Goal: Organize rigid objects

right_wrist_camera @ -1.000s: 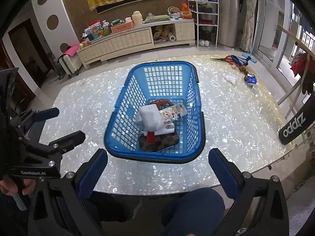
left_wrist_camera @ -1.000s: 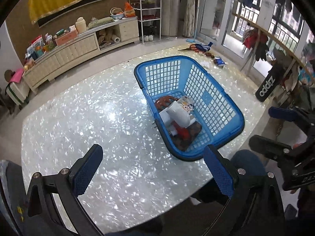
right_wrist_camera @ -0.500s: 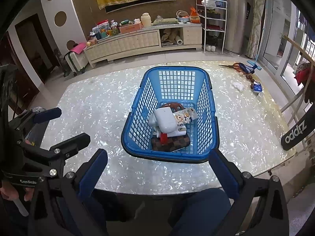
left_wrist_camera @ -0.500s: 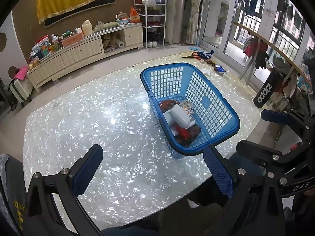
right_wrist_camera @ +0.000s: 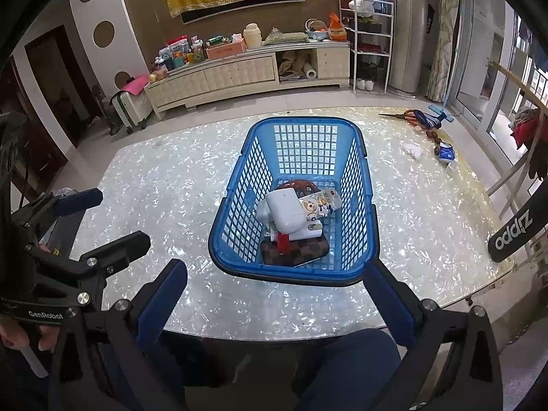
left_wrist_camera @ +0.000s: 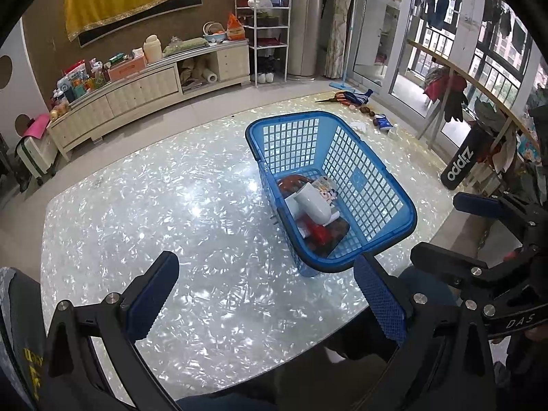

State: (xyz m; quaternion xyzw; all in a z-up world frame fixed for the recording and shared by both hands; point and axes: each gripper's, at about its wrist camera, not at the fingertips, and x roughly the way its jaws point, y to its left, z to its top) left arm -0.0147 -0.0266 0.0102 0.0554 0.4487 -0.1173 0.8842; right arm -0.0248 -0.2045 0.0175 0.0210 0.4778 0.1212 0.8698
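Both grippers spread wide, nothing held: left gripper (left_wrist_camera: 267, 294) low centre of its view, right gripper (right_wrist_camera: 274, 301) low centre of the right-wrist view, each hanging back over the near table (right_wrist_camera: 164, 178) edge. Blue basket (right_wrist_camera: 359, 178) sits mid-frame, pile at its near end: white charger block (right_wrist_camera: 284, 209) on top, cartoon-print case (right_wrist_camera: 318, 205) beside it, red piece (right_wrist_camera: 283, 241) under, checkered wallet (right_wrist_camera: 308, 251) at bottom. Likely light, stiff, glossy plastic, so prob. slippery; best pinch across the block's flat sides from above. Wallet lies flat, needs an edge grab.
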